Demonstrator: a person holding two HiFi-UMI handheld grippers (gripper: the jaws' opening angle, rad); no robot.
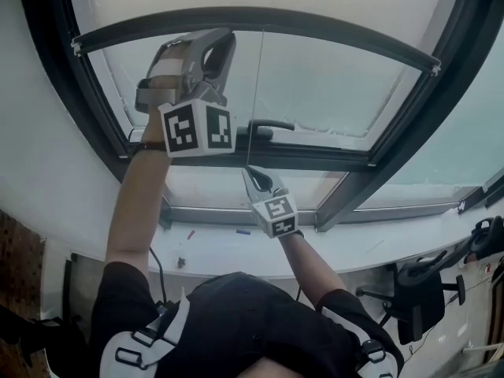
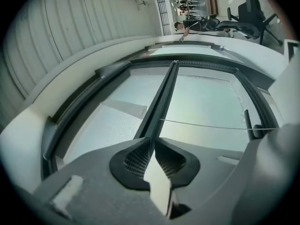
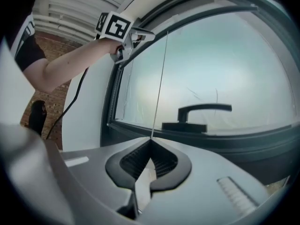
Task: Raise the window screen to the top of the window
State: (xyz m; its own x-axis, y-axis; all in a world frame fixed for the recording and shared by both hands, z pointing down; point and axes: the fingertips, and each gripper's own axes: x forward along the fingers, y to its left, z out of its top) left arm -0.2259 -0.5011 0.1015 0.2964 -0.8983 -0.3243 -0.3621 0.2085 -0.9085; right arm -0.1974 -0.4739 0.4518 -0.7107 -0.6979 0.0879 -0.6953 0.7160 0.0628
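One faint cord point(image 3: 160, 78) pinched, right tongs point(image 3: 151, 139); screen bar point(image 2: 161, 97), left tongs point(image 2: 151, 142).

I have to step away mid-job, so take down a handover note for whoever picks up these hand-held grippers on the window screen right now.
Left hand-held gripper: shut on the left end of the screen's bottom rail, arm raised high.
Right hand-held gripper: shut on the thin pull cord, lower down, in front of the window handle.
Done: the rail sits well above the handle, and the glass below it is uncovered.
Left: screen mesh shows beyond the rail, so the screen is not fully up. Take the rail to the top of the window frame. How far that is cannot be told.
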